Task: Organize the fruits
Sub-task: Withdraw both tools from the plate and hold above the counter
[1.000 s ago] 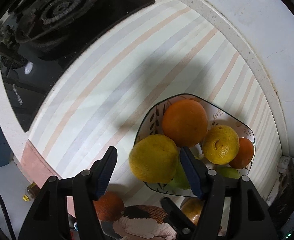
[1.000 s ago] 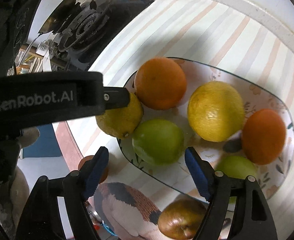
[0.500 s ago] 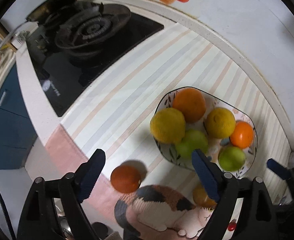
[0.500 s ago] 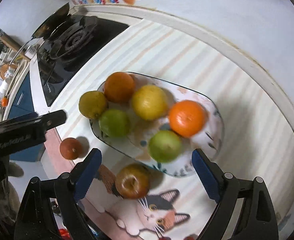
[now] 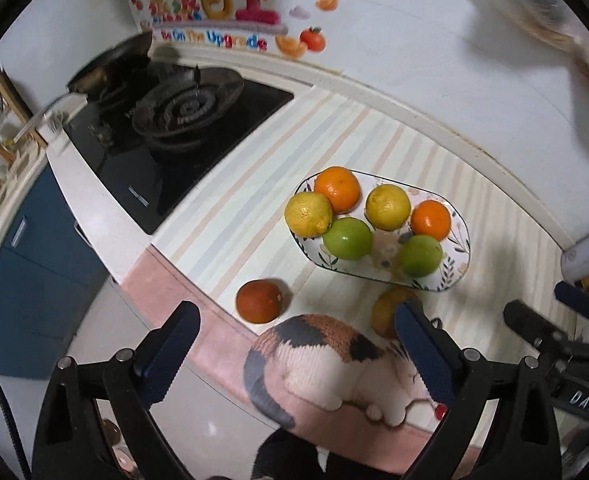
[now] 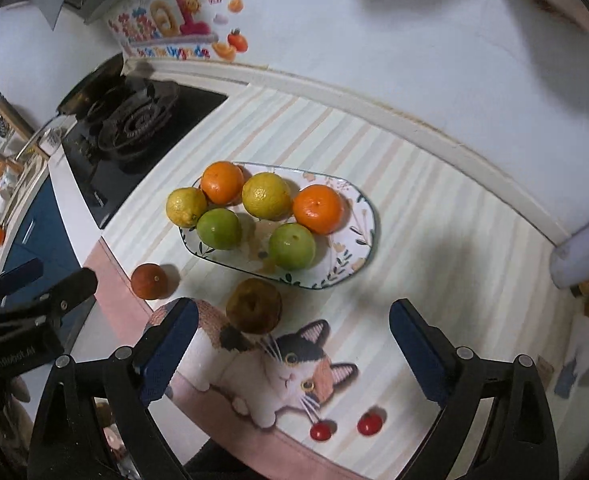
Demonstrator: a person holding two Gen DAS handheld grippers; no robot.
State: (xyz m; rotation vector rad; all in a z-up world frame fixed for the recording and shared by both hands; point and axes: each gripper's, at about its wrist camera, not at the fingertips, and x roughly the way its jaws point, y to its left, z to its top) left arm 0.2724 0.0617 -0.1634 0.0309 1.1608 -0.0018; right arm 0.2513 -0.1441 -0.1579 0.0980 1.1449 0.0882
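Both tools [image 5: 294, 354] [image 6: 290, 344] open, above fruit plate [image 6: 360, 216]

Soft indoor light, faint shadows, fisheye-bent edges (dark vignette), blurred upper corners

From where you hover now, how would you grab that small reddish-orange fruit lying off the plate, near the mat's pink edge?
Come straight down on the small reddish-orange fruit and close across its widest middle. It is round and sits alone on the striped mat, clear on every side. The open left gripper looks nearest.
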